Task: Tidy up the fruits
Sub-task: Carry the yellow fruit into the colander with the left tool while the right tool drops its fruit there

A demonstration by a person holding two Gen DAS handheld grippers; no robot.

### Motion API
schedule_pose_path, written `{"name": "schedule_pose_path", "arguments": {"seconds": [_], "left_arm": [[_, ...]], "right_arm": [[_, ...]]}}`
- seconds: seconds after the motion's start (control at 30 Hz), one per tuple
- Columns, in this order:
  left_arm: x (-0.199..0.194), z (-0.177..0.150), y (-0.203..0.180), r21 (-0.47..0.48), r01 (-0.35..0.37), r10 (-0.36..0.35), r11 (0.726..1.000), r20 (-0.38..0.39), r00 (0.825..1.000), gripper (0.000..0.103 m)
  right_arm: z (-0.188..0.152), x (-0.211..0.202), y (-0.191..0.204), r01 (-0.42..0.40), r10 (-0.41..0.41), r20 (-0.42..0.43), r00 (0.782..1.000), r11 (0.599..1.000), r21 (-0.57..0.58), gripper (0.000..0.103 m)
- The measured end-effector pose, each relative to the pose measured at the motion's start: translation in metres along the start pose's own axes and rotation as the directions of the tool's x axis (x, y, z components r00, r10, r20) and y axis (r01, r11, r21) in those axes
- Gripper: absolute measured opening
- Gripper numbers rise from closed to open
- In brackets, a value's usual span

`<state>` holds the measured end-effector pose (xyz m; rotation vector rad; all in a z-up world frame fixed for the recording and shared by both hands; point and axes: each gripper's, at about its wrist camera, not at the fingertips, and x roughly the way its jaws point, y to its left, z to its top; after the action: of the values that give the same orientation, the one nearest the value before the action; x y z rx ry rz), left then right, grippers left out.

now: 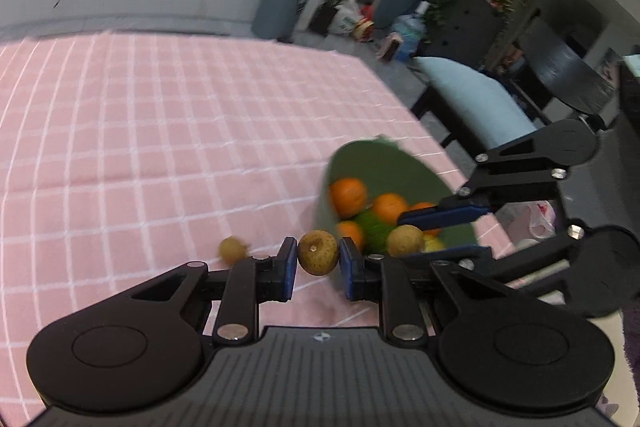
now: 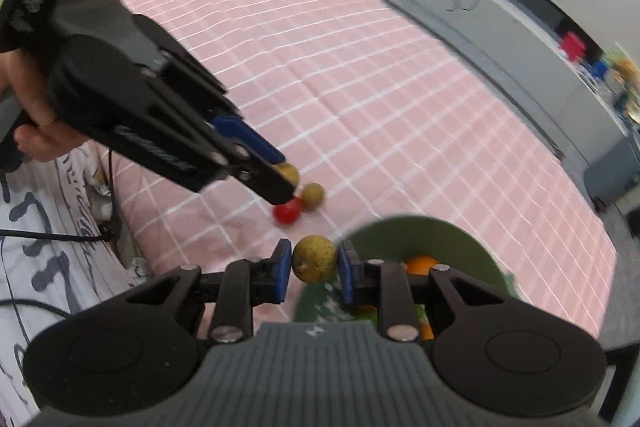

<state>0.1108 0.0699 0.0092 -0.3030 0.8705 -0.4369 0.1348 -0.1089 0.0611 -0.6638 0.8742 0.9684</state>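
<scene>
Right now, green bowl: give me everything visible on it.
The green bowl is round, matte olive green with a smooth, plain inside. It sits on the pink checked tablecloth near its edge. Inside lie several oranges and a green fruit. The right gripper, shut on a brownish fruit, reaches over its rim. Both views blur it, and gripper bodies hide its near side.
</scene>
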Motion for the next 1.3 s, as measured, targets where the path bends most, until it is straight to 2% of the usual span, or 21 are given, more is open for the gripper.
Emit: {"name": "schedule_pose_path", "arguments": {"seconds": [0.13,0.37,0.7,0.87,1.3], "left_arm": [[0.014,0.013,-0.028,0.075,0.025,-0.025,0.997,-0.007,1.000,0.024],[0.061,0.025,-0.060,0.172,0.000,0.014,0.985,-0.084,0.996,0.024],[0.112,0.027,-0.066,0.194,-0.056,0.087,0.979,-0.154,0.984,0.024],[0.123,0.024,-0.062,0.197,-0.075,0.109,0.978,-0.173,0.979,0.024],[0.129,0.025,-0.057,0.184,-0.076,0.110,0.980,-0.181,0.977,0.025]], "right_arm": [[-0.018,-0.010,-0.020,0.038,-0.037,-0.012,0.999,0.997,0.065,0.021],[-0.052,-0.006,-0.047,0.081,-0.075,-0.042,0.996,0.984,0.158,0.021],[-0.074,0.032,-0.079,0.066,-0.054,-0.056,0.997,0.970,0.234,0.021],[-0.079,0.039,-0.085,0.052,-0.038,-0.058,0.998,0.966,0.253,0.021],[-0.084,0.053,-0.093,0.027,-0.010,-0.059,0.998,0.959,0.283,0.022]]}}
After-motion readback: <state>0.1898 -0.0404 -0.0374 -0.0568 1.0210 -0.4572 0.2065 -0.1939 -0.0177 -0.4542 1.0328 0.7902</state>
